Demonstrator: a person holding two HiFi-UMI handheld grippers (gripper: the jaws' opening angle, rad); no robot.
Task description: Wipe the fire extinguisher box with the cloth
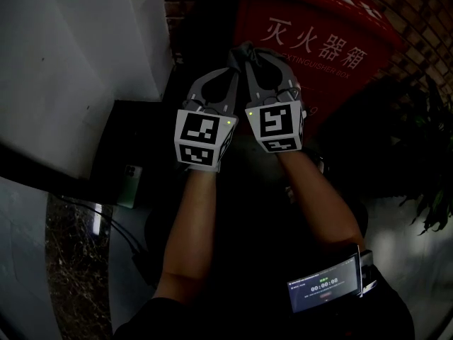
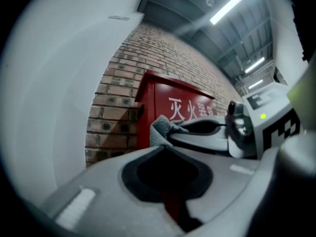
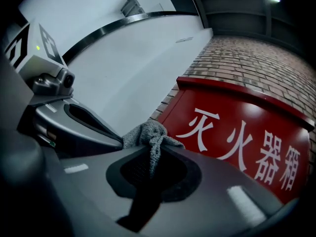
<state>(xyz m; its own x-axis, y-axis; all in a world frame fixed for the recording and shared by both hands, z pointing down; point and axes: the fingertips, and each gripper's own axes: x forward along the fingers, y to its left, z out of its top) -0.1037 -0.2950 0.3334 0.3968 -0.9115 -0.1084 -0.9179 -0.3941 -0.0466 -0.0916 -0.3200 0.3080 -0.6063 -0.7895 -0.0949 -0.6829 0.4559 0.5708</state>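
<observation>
Right hand-held gripper [image 3: 151, 151] clamps nubby grey cloth [image 3: 143, 132]; glossy red box [image 3: 217, 102].

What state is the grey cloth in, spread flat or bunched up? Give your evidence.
Bunched up. The right gripper view shows the cloth as a crumpled wad pinched in the right tongs.

Dim indoor corner. A smooth white painted wall [image 1: 78, 55] meets a red-brown brick wall [image 2: 118, 102], and a dark curved band [image 3: 123, 22] runs along the white wall high up. Overhead, long white strip lights [image 2: 226, 9] glow among dark ceiling beams [image 2: 170, 1]. Below is a dark speckled stone floor [image 1: 74, 261], with a green leafy plant [image 1: 432, 161] at the right edge.
</observation>
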